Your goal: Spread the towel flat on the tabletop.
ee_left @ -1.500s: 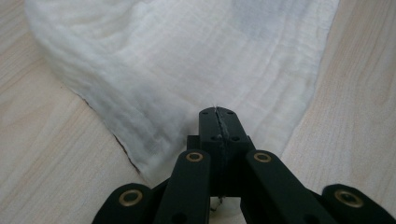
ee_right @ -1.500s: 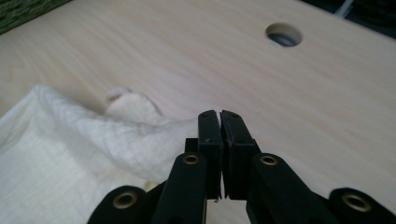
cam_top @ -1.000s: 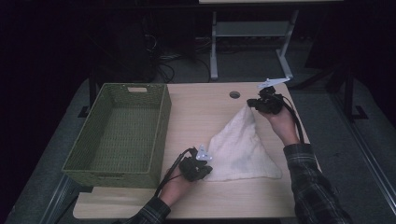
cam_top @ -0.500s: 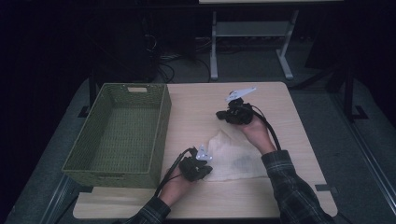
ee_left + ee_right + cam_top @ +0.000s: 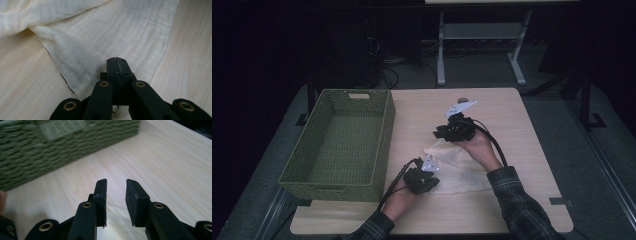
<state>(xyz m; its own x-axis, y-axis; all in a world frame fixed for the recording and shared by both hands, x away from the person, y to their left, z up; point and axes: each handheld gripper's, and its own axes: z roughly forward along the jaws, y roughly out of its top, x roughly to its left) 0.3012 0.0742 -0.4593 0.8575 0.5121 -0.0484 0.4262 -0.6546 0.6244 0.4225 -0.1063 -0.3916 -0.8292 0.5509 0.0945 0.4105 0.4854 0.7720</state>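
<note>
The cream cloth (image 5: 459, 167) lay folded over; left gripper (image 5: 117, 65) clamped its near corner, while right gripper (image 5: 116, 192), moved leftward, had just been opening, empty.

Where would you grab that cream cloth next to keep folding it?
Probably the cloth at its free folded corner nearest the right tongs, coming down from above: that edge lies loose on the table, while the left tongs pin the near corner.

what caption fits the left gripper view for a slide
Left gripper shut on cream cloth, pinning it to the wooden table.
</note>
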